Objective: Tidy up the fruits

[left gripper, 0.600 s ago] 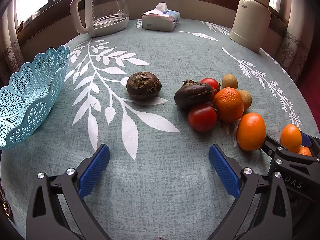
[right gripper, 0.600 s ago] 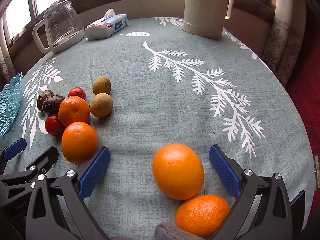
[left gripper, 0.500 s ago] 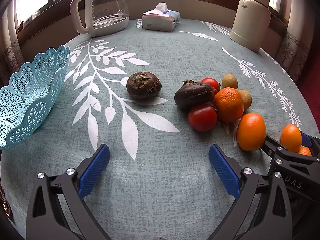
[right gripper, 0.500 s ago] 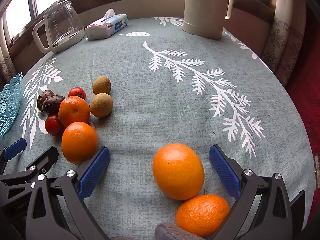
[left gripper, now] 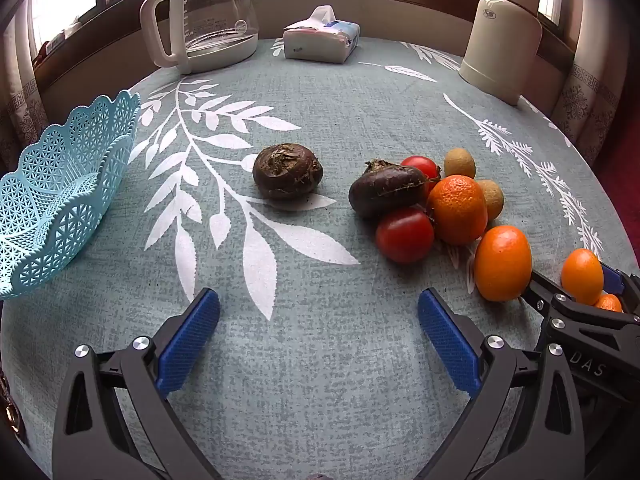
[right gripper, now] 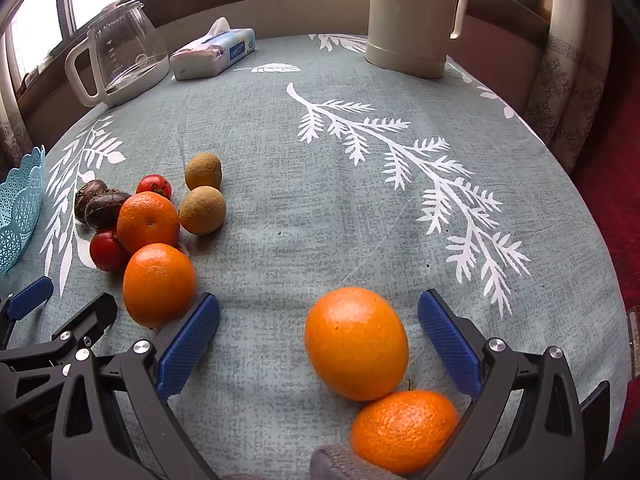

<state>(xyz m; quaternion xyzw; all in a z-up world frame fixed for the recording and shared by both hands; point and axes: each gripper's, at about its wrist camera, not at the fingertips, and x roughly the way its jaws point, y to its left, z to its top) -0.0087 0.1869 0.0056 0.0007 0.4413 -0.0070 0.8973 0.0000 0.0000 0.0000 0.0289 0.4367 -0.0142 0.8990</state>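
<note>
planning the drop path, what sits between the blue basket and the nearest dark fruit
Nothing: only bare leaf-print tablecloth lies between the blue basket and the dark fruit, seen in the left wrist view.

My left black two-finger tool (left gripper: pixel 319 334) has matte dark-grey angular arms, silver round screws at the joints and textured blue rubber pads (left gripper: pixel 188 342). My right black two-finger tool (right gripper: pixel 319 334) matches it; its side carries pale "DAS" lettering. A grey knitted cuff (right gripper: pixel 344 464) shows beneath it.
</note>
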